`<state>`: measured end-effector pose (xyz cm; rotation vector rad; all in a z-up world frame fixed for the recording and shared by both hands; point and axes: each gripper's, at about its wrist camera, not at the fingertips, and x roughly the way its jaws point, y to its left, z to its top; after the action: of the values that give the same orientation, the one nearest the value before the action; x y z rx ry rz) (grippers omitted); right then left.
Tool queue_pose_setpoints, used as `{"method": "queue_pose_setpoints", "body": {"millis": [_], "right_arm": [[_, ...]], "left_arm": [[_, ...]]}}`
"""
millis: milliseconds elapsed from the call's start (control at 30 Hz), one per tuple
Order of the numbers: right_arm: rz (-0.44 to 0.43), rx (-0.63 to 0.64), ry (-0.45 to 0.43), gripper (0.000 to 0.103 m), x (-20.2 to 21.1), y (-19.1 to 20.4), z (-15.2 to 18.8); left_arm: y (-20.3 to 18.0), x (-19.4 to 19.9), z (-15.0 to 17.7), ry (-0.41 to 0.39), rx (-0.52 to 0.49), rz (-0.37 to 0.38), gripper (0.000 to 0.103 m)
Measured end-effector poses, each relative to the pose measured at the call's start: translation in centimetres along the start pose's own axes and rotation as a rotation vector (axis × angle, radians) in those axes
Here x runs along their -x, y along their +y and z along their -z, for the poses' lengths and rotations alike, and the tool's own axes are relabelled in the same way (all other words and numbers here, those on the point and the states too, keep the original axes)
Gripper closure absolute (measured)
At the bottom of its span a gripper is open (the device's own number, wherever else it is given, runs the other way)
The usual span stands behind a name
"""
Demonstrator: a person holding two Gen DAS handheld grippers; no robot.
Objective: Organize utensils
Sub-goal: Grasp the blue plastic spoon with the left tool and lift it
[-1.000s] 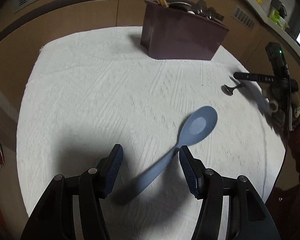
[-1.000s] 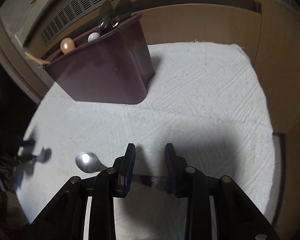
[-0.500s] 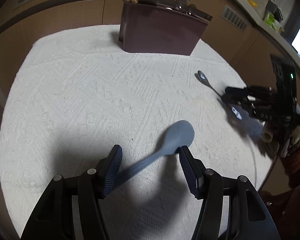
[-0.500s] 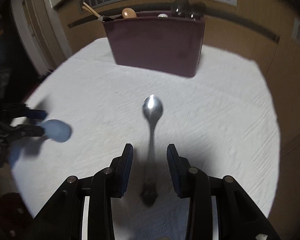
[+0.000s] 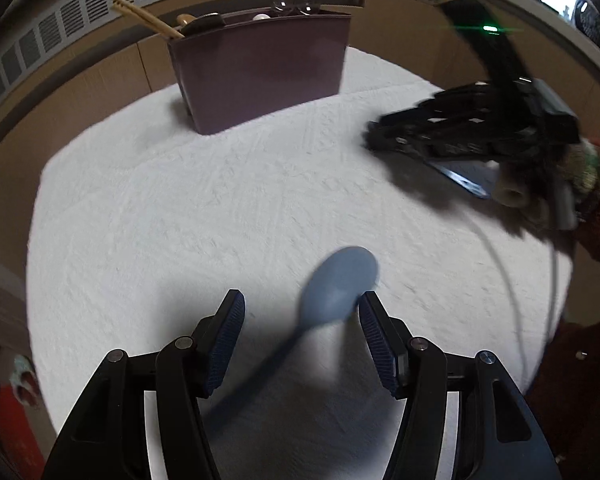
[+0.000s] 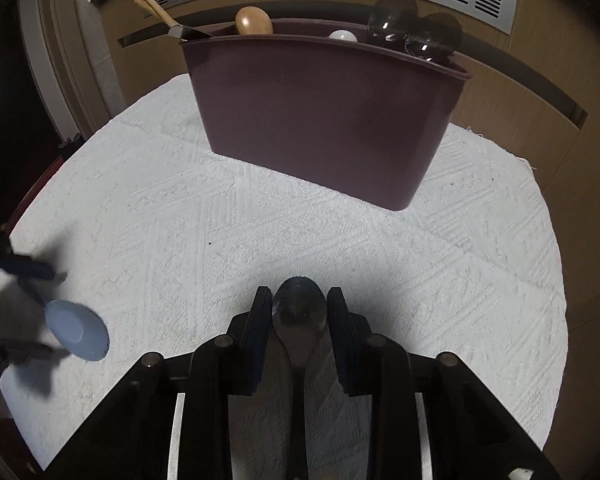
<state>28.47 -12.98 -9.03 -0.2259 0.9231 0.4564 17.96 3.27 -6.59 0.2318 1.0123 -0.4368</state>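
- We see the dark purple bin (image 6: pixel 324 120) standing at the far side of the bench (image 6: pixel 180 208), which is covered with a white cloth. It already holds several utensils: wooden chopsticks (image 6: pixel 156 10), a wooden spoon (image 6: pixel 254 20), a white spoon end (image 6: pixel 343 36) and two shiny ladle bowls (image 6: pixel 416 32).
- We judge that this part of the sorting is done, and two spoons are left on our side of the cloth.
- The blue spoon (image 5: pixel 336 290) lies between the fingers of the left hand-held gripper (image 5: pixel 300 332). The jaws stand wide; the bowl sits just beside the right pad, but we cannot tell if it touches, so we judge the spoon is not gripped yet.
- The metal spoon (image 6: pixel 299 312) is between the fingers of the right hand-held gripper (image 6: pixel 299 328). The jaws are narrow and closing, very near the bowl on both sides; contact is not clear.
- Both spoons must yet go into the bin.
- On the right hand-held gripper, in the left view, some pale letters show, but they are too blurred to read. We find no other label.
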Motion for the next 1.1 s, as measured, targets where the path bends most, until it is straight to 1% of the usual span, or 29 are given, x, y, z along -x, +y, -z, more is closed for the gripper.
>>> {"method": "queue_pose_setpoints", "body": {"millis": [67, 167, 200, 233, 333, 367, 467, 533, 667, 733, 800, 867, 967, 1033, 1067, 1100], "right_arm": [[-0.006, -0.002, -0.009, 0.077, 0.7, 0.1, 0.9], [-0.010, -0.006, -0.021, 0.077, 1.7, 0.2, 1.8], [-0.010, -0.005, -0.024, 0.077, 2.0, 0.2, 2.0], [-0.008, -0.005, -0.028, 0.077, 2.2, 0.2, 2.3], [-0.007, -0.005, -0.036, 0.077, 2.9, 0.0, 2.8], [-0.007, -0.006, -0.037, 0.077, 3.1, 0.0, 2.8], [0.001, -0.005, -0.049, 0.077, 3.5, 0.1, 3.0], [0.007, -0.003, -0.056, 0.077, 3.5, 0.2, 2.9], [0.008, -0.007, -0.060, 0.077, 3.4, 0.4, 3.0], [0.010, -0.003, -0.060, 0.077, 3.3, 0.7, 3.3], [0.007, -0.001, -0.064, 0.077, 3.3, 0.9, 3.6], [0.008, 0.006, -0.068, 0.077, 3.5, 1.2, 3.8], [0.016, 0.018, -0.075, 0.077, 3.8, 1.4, 4.1], [0.017, 0.011, -0.082, 0.077, 4.1, 1.2, 4.2], [0.014, 0.001, -0.088, 0.077, 4.3, 1.1, 4.2], [0.010, -0.016, -0.097, 0.077, 4.7, 0.8, 4.2]], "left_arm": [[1.2, -0.8, -1.2, -0.008, 0.022, -0.041, 0.043], [3.9, -2.0, -2.8, -0.025, 0.107, -0.116, 0.043], [4.9, -2.2, -3.2, -0.030, 0.138, -0.115, 0.043], [5.5, -2.3, -3.4, -0.030, 0.156, -0.097, 0.043], [6.0, -2.8, -3.7, -0.007, 0.174, 0.023, 0.043], [5.8, -2.9, -3.7, 0.003, 0.172, 0.031, 0.043], [5.1, -3.6, -3.6, 0.050, 0.135, -0.005, 0.043], [4.4, -3.6, -3.6, 0.056, 0.114, -0.033, 0.043], [4.2, -3.8, -4.1, 0.092, 0.143, -0.057, 0.043], [4.0, -4.0, -4.6, 0.105, 0.140, -0.066, 0.045], [3.8, -4.0, -4.8, 0.093, 0.137, -0.075, 0.059], [3.7, -4.0, -5.1, 0.083, 0.143, -0.068, 0.067], [3.0, -4.3, -5.4, 0.068, 0.129, -0.076, 0.067], [2.7, -4.0, -5.5, 0.049, 0.140, -0.056, 0.067], [2.5, -3.6, -5.6, 0.029, 0.157, -0.040, 0.067], [2.2, -2.6, -5.6, -0.013, 0.180, -0.012, 0.067]]}}
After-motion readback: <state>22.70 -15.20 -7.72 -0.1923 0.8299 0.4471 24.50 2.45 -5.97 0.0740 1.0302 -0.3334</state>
